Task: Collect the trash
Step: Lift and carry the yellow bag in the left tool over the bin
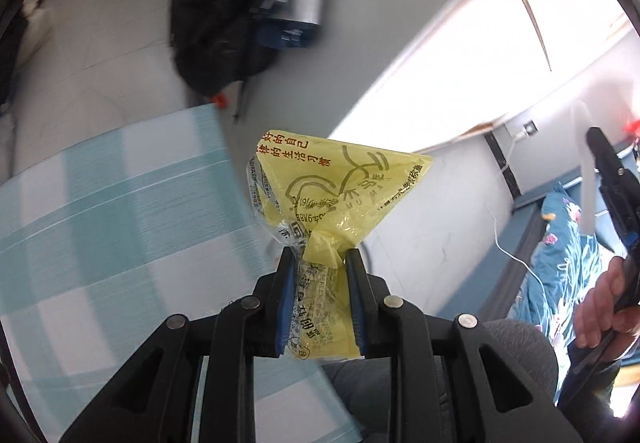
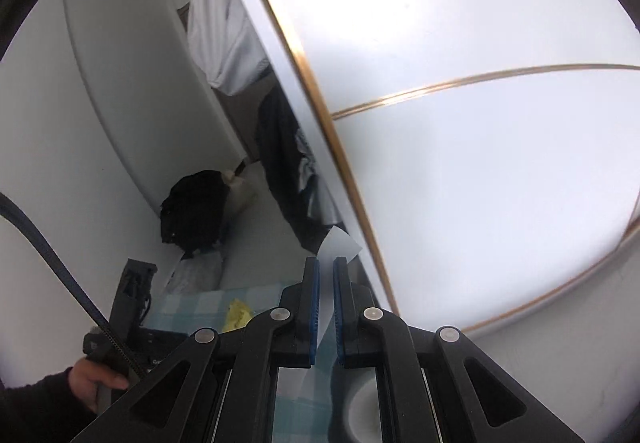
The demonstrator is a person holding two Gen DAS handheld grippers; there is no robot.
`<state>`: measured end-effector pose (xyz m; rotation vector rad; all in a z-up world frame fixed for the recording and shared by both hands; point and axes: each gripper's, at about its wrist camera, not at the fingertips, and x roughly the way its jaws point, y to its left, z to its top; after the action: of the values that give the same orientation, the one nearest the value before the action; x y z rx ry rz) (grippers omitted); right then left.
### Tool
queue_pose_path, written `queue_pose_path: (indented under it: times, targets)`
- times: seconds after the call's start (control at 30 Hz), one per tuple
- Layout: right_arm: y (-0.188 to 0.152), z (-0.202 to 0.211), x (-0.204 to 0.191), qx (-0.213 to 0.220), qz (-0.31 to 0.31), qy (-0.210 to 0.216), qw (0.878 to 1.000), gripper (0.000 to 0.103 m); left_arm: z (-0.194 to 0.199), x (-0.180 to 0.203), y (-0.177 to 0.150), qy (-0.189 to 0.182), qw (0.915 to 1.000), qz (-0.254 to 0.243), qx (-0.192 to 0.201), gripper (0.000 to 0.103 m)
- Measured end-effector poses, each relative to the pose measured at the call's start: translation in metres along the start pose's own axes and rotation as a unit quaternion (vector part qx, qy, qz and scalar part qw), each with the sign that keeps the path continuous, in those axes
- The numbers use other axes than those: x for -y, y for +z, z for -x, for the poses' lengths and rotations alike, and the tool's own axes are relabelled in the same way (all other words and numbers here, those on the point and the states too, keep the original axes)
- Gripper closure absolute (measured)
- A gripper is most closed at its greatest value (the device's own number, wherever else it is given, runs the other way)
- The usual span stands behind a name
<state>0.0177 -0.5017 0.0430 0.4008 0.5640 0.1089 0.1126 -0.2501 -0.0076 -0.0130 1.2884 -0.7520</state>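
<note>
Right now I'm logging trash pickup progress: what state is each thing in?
Left claw: shut on the yellow wrapper.
Yellow wrapper: crumpled, pinched between the pads, lifted off the checked cloth.
Right claw: shut on a white paper strip.
Checked cloth: spread flat.

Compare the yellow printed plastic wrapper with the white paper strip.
The yellow printed plastic wrapper is crumpled and covered in print; the white paper strip is flat and blank. The wrapper bulges wide beyond the left claw; the strip is thin in the right claw. Both are pinched in a claw.
</note>
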Motion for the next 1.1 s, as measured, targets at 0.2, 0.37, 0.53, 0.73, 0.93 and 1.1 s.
queue_pose_path:
  times: [0.2, 0.37, 0.53, 0.73, 0.93, 1.1]
  targets:
    - [-0.023, -0.013, 0.049, -0.025, -0.027, -0.033, 0.999, 0.097, -0.067, 0.029, 0.012, -0.005, 0.9977, -0.035, -0.058, 0.084]
    - [-0.059, -0.040, 0.090, -0.066, -0.066, -0.045, 0.995, 0.097, -0.120, 0.033, 0.007, -0.002, 0.9927, -0.032, -0.117, 0.084]
    - [-0.103, -0.076, 0.113, -0.102, -0.091, -0.030, 0.990, 0.097, -0.172, 0.032, 0.001, -0.004, 0.9834, -0.031, -0.179, 0.084]
    - [-0.149, -0.114, 0.124, -0.141, -0.116, -0.018, 0.983, 0.096, -0.207, 0.034, -0.001, 0.025, 0.9734, -0.037, -0.225, 0.083]
    - [-0.188, -0.151, 0.139, -0.163, -0.149, -0.001, 0.975, 0.095, -0.221, 0.039, -0.009, 0.065, 0.9601, -0.027, -0.271, 0.083]
    - [-0.217, -0.172, 0.153, -0.189, -0.184, -0.001, 0.965, 0.094, -0.240, 0.048, -0.010, 0.082, 0.9499, -0.043, -0.299, 0.080]
